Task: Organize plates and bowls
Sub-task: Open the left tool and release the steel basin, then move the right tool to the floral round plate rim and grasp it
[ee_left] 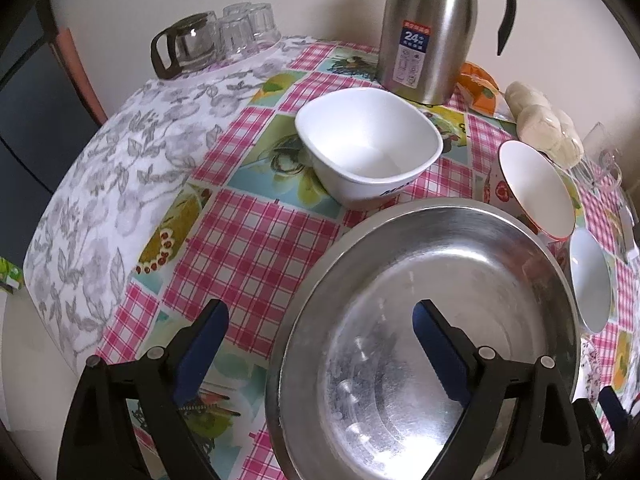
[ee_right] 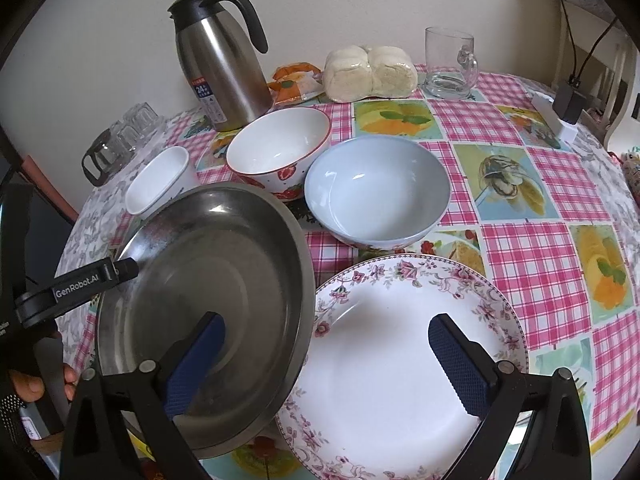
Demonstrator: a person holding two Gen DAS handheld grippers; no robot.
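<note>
Steel plate (ee_right: pixel 208 280) tilted, rim overlapping floral plate (ee_right: pixel 400 340); both grippers' fingers (ee_left: pixel 202 344) spread wide, empty.

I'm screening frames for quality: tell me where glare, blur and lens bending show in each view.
Left wrist: soft bright reflections spread across the steel pan, whose far rim looks slightly smeared; table edge bows strongly. Right wrist: the floral plate is nearly blown out white, the pan reads dark, and black vignetting fills the corners.

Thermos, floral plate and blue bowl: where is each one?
Thermos (ee_right: pixel 224 76): right wrist view, on its steel body.
Floral plate (ee_right: pixel 384 344): right wrist view, on its bare white middle.
Blue bowl (ee_right: pixel 376 192): right wrist view, on its inner wall.
</note>
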